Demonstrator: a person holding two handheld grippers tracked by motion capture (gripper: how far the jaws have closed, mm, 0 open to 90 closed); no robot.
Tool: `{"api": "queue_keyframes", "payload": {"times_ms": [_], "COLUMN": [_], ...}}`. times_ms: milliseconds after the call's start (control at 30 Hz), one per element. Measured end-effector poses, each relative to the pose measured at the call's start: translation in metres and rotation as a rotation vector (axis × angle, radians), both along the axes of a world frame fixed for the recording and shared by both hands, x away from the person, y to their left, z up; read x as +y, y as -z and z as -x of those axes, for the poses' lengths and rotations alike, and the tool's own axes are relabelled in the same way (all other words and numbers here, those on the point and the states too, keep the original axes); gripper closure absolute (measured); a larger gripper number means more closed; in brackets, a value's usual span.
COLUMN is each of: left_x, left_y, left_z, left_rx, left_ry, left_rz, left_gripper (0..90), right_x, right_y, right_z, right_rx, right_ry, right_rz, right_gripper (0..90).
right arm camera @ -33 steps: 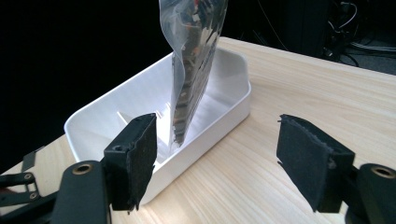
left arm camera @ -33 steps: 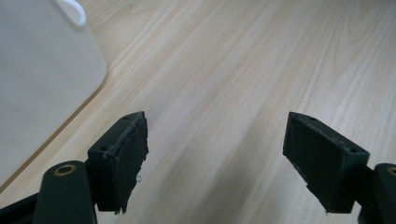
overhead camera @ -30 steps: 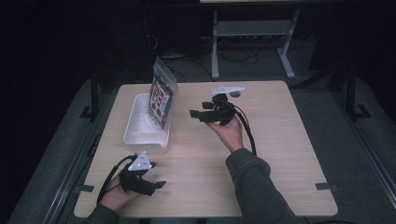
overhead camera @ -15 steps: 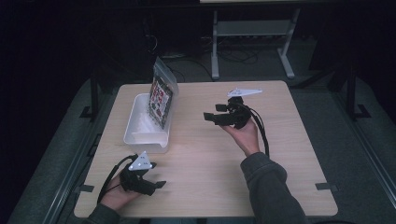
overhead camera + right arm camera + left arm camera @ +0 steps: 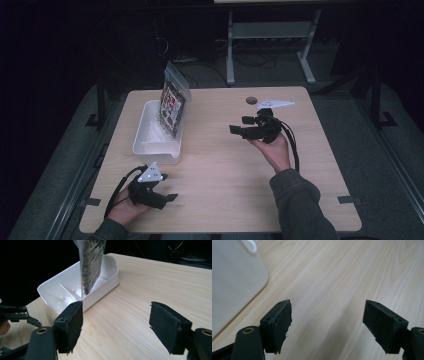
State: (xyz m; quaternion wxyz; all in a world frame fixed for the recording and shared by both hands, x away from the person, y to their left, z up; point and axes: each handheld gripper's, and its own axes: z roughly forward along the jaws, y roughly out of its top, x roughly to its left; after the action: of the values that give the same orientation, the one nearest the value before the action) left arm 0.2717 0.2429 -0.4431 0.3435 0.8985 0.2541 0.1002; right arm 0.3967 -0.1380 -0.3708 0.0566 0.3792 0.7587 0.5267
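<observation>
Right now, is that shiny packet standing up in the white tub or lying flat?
Standing up. The packet sits on its bottom edge inside the white tub, leaning against the tub's wall.

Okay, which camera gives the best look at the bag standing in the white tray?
The right gripper view: the bag stands close, leaning against the white tray wall, though its top is cropped. The high view shows the whole bag, smaller. The left gripper view catches just a tray corner.
</observation>
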Motion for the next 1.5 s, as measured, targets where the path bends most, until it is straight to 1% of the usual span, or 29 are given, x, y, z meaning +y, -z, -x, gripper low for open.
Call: {"api": "queue_keyframes", "payload": {"times_ms": [133, 200, 367, 433, 567, 667, 700, 767, 833, 867, 933, 967, 1033, 1100, 1300, 1333, 1400, 1500], "left_x": [0.0, 0.0, -0.001, -0.001, -0.001, -0.001, -0.001, -0.001, 0.0, 0.0, -0.001, -0.001, -0.001, -0.001, -0.001, -0.001, -0.001, -0.001], "left_y": [0.0, 0.0, 0.0, 0.0, 0.0, 0.0, 0.0, -0.001, -0.001, -0.001, -0.001, -0.001, -0.001, -0.001, -0.001, -0.001, -0.001, 0.0], "left_z": [0.0, 0.0, 0.0, 0.001, 0.0, 0.0, 0.0, 0.0, 0.0, 0.0, 0.0, 0.0, 0.0, 0.0, 0.001, 0.0, 0.0, 0.0], "left_rx": [0.0, -0.002, 0.0, 0.0, -0.001, -0.006, -0.009, -0.012, -0.013, -0.012, -0.013, -0.012, -0.012, -0.012, -0.012, -0.012, -0.011, -0.009], "left_ry": [-0.001, -0.002, 0.0, 0.003, 0.005, 0.001, -0.004, -0.007, -0.009, -0.009, -0.008, -0.008, -0.008, -0.008, -0.005, -0.005, -0.007, -0.009], "left_rz": [0.0, -0.001, 0.002, -0.001, -0.004, -0.003, -0.003, 0.003, 0.002, 0.002, 0.001, 0.001, 0.002, 0.003, -0.001, -0.001, 0.001, -0.002], "left_gripper": [22.5, 22.4, 22.4, 22.4, 22.4, 22.2, 21.9, 21.7, 21.5, 21.3, 21.2, 21.1, 20.8, 20.6, 19.9, 19.7, 19.5, 19.4], "right_x": [-0.009, -0.013, -0.025, -0.03, -0.037, -0.043, -0.044, -0.047, -0.05, -0.052, -0.056, -0.057, -0.061, -0.063, -0.072, -0.074, -0.077, -0.08], "right_y": [0.003, 0.005, 0.009, 0.01, 0.012, 0.012, 0.013, 0.014, 0.016, 0.017, 0.019, 0.02, 0.022, 0.023, 0.028, 0.029, 0.03, 0.031], "right_z": [0.004, 0.005, 0.011, 0.014, 0.02, 0.025, 0.026, 0.03, 0.033, 0.034, 0.036, 0.037, 0.039, 0.042, 0.049, 0.05, 0.053, 0.057], "right_rx": [0.005, 0.014, 0.02, 0.03, 0.029, 0.021, 0.026, 0.027, 0.027, 0.033, 0.045, 0.046, 0.061, 0.055, 0.07, 0.075, 0.08, 0.082], "right_ry": [0.006, 0.002, 0.006, 0.002, 0.003, 0.006, 0.003, 0.004, 0.001, 0.0, -0.005, -0.002, -0.005, -0.004, 0.003, 0.005, 0.009, 0.013], "right_rz": [0.0, 0.015, 0.011, 0.008, 0.013, 0.043, 0.042, 0.064, 0.061, 0.064, 0.053, 0.055, 0.054, 0.061, 0.052, 0.062, 0.05, 0.045], "right_gripper": [26.0, 25.2, 26.3, 26.1, 26.0, 25.8, 25.7, 25.1, 25.6, 26.7, 26.7, 26.6, 25.9, 25.9, 25.5, 25.3, 26.1, 26.1]}}
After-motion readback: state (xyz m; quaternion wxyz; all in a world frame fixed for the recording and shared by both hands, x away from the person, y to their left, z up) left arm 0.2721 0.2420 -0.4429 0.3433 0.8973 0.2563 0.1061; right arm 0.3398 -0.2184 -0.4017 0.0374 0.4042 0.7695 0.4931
